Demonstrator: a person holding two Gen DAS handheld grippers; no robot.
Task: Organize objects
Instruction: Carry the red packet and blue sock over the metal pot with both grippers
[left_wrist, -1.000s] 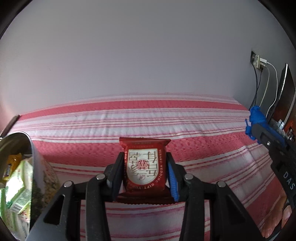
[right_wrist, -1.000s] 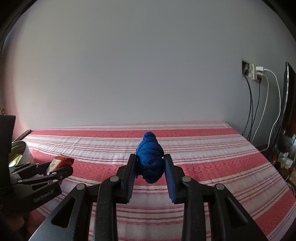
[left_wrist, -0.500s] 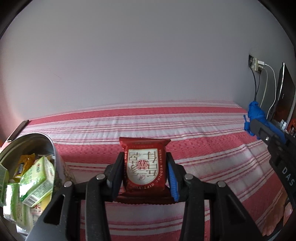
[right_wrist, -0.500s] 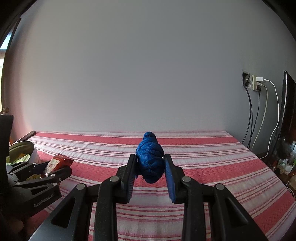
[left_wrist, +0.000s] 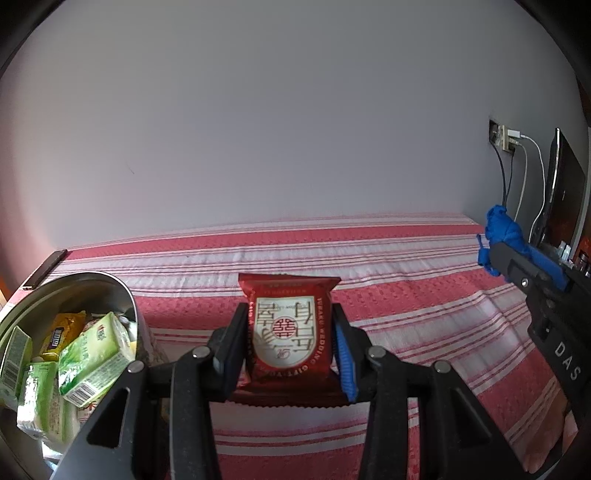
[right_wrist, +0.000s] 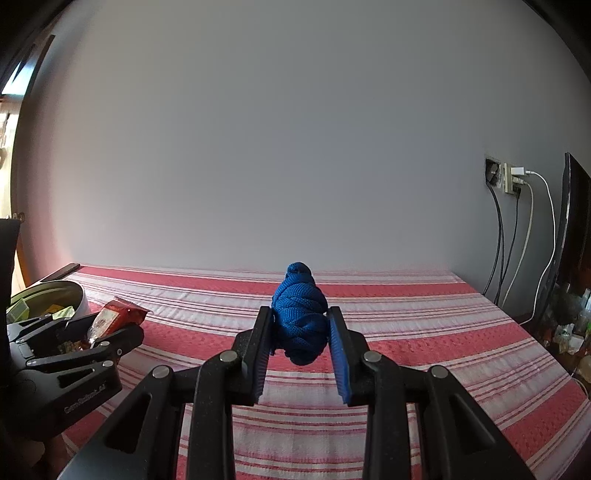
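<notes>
Two loads: left hand-held gripper (left_wrist: 290, 345) clamps red packet (left_wrist: 286, 332); right hand-held gripper (right_wrist: 300, 334) clamps blue rope (right_wrist: 301, 317).

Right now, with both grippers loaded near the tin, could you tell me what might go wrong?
1. The metal tin already looks crowded with green cartons, so the red snack packet in the left gripper might perch on top and slide out.
2. The blue rope bundle in the right gripper is gripped low; its soft coils may slip or unravel.

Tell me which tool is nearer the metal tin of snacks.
Left. The left tool is just beside the metal tin; the right tool is farther away, beyond the left.
</notes>
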